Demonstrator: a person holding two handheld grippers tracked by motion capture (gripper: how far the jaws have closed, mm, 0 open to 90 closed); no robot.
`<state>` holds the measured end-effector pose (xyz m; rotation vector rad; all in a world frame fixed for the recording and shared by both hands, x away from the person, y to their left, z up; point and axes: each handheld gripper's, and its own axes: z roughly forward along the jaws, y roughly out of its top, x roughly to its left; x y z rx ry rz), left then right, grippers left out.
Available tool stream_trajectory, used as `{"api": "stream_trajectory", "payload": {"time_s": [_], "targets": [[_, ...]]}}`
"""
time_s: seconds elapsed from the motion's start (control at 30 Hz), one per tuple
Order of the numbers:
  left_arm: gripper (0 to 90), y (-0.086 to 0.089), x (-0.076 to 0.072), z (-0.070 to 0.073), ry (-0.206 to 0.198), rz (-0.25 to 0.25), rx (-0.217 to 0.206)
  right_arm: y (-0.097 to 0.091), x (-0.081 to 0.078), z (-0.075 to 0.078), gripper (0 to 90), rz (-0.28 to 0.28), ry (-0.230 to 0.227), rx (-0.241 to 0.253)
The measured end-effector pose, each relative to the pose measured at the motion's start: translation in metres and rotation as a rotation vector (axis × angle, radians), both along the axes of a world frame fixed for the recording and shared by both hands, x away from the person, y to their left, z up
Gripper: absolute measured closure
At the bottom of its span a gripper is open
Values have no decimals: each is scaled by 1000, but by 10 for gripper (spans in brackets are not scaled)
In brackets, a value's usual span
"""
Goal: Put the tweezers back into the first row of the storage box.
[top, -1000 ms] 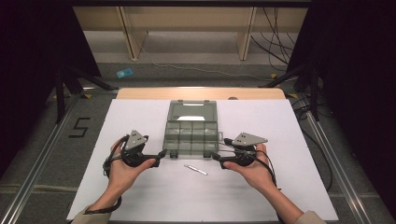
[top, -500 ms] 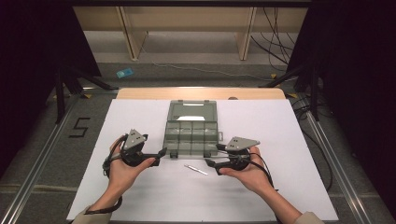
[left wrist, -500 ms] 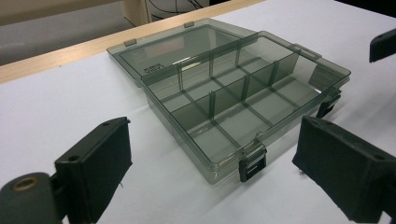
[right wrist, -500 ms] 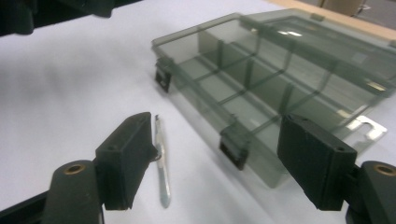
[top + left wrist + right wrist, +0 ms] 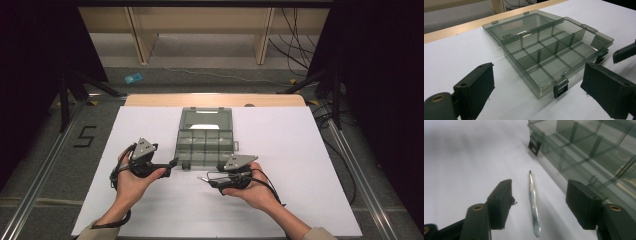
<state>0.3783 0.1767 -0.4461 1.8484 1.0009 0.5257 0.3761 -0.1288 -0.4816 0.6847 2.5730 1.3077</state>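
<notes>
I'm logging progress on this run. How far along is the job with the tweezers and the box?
Done: the organizer box lies open, its compartments bare. In hand: the right tongs straddle the tweezers on the white table and have just been closing, pads not yet touching. The left tongs face the box, open. Left: gripping and lifting the tweezers.

We see a table [image 5: 150, 100] with a wooden top, almost wholly covered by a white sheet [image 5: 310, 165]. On the sheet lie an open, smoky clear plastic box [image 5: 206, 140] with compartments and, just beside its near edge, metal tweezers [image 5: 534, 205].
</notes>
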Motion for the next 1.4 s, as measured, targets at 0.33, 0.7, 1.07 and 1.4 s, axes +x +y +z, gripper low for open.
{"api": "stream_trajectory", "payload": {"time_s": [0.33,0.7,1.07,1.4], "targets": [[100,1,0,-1,-2,1,4,15,2,-9,538,8,17,-54],[101,2,1,-1,-2,-3,10,24,4,-16,626,19,7,-109],[106,0,1,-2,5,1,3,26,6,-18,779,22,4,-94],[110,1,1,-2,-2,-2,11,26,6,-18,841,19,18,-87]]}}
